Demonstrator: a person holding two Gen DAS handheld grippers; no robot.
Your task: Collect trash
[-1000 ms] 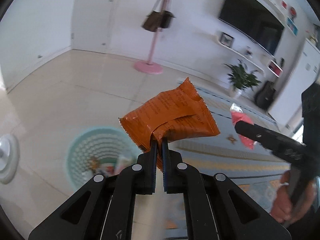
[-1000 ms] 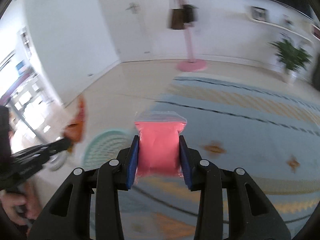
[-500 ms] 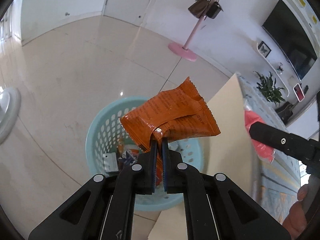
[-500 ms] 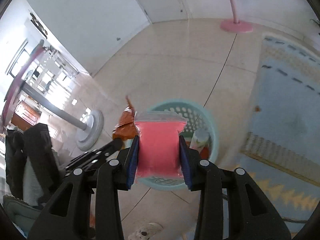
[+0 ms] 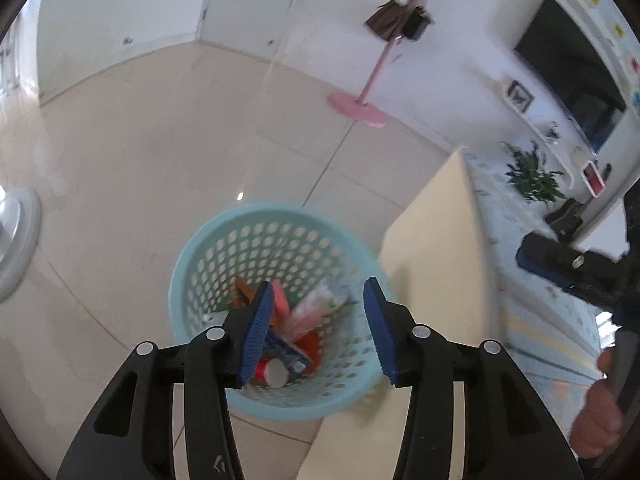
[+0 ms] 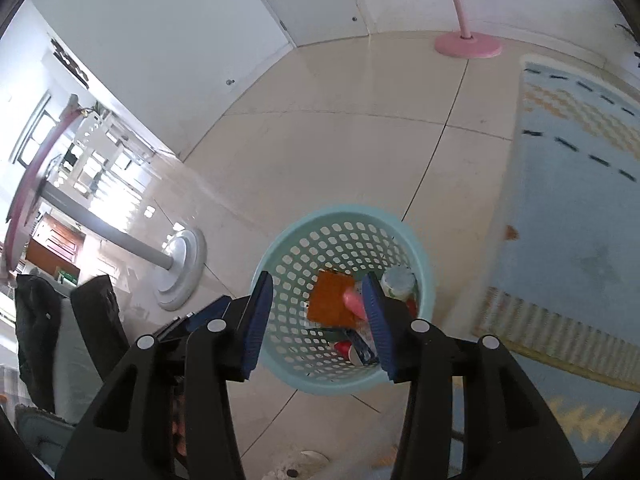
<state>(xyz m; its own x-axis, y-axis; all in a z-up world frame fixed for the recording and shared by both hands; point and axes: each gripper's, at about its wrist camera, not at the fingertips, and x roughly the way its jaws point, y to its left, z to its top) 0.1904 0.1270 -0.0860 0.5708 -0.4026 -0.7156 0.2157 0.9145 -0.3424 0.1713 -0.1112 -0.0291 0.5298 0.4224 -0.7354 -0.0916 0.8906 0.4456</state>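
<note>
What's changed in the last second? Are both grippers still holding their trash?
No. Both have let go: the left gripper and right gripper are now open and empty above the teal basket. The orange wrapper and the pink packet now lie inside it with the other litter. Both cameras swung down from the room to look into the basket. The basket itself stayed on the floor by the rug.

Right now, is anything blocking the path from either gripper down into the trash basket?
Nothing visible. Left gripper and right gripper hang open above the basket; the orange wrapper and pink packet already lie inside.
</note>
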